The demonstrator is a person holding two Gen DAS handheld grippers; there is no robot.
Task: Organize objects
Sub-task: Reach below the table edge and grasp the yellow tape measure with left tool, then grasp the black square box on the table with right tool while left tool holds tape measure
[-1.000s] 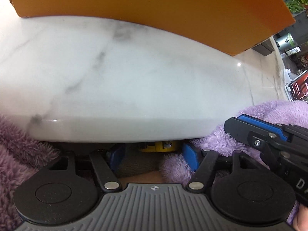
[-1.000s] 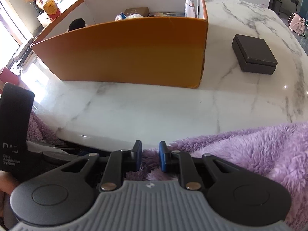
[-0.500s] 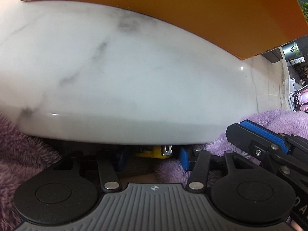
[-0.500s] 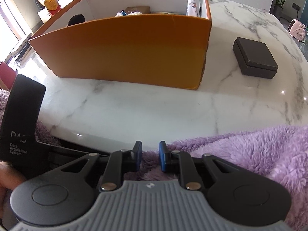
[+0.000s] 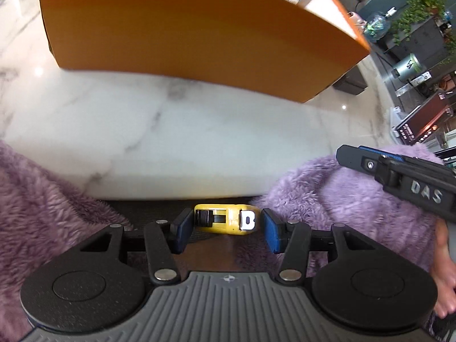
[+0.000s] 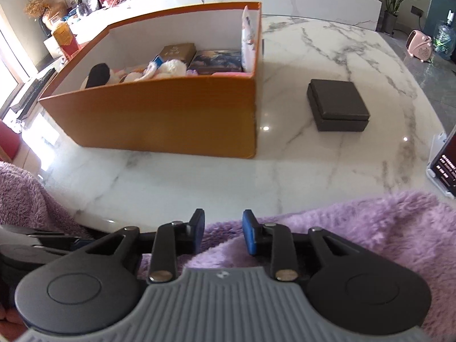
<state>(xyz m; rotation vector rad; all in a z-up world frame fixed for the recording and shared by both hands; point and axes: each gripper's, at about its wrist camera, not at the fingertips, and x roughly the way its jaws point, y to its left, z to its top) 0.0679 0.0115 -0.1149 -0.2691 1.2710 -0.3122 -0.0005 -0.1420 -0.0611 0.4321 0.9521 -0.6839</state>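
Orange box [image 6: 159,119] on marble bench [image 6: 313,156], white inside; holds plush toys [image 6: 171,68], two flat boxed items [image 6: 216,59], an upright packet [image 6: 248,40] against its right wall. Dark lidded case [image 6: 337,105] to its right, apart. Yellow tape measure [image 5: 226,219] sits below the bench edge, between the pads of the left claw [image 5: 226,229]; left pad touching, right pad just clear. Right claw [image 6: 223,232] open, empty, over a purple fleece sleeve [image 6: 356,236]. Potted plants and shelves behind.
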